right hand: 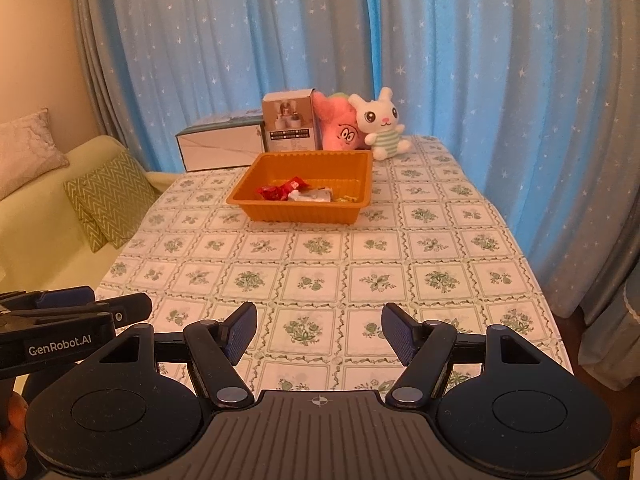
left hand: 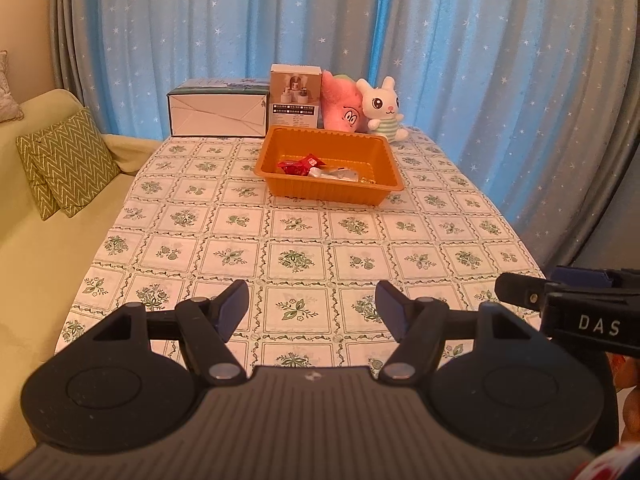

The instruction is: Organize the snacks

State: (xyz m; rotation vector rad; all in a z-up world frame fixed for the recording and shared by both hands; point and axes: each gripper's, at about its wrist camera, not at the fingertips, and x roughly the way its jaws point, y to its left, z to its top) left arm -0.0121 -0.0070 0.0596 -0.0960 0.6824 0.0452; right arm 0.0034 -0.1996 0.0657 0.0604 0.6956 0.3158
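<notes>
The left tool point(left hand: 312, 308) is hovering over the near end of the table point(left hand: 240, 248), its fingers point(left hand: 236, 304) standing wide apart and gripping nothing. The right tool point(right hand: 319, 332) is hovering beside it at the same edge, likewise released, with only patterned cloth showing between its pads point(right hand: 242, 330). Each tool is appearing at the margin of the other's view, so the two are sitting close together, side by side.

The orange tray point(left hand: 374, 150) is resting toward the far end of the table, well apart from both tools. The snacks point(left hand: 302, 165) are lying inside it, gathered along the near wall: red wrappers to the left, pale and clear wrappers point(left hand: 340, 175) to the right (individual pieces are too small to count).

Behind the tray, along the far edge, a white flat box point(left hand: 218, 114) is lying to the left, a small upright carton point(left hand: 295, 98) is standing beside it, and a pink plush point(left hand: 342, 106) is leaning against a white rabbit plush point(left hand: 382, 106).

A yellow sofa point(left hand: 36, 248) with a green zigzag cushion point(left hand: 68, 164) is sitting left of the table. Blue star-print curtains point(left hand: 460, 60) are hanging behind.
</notes>
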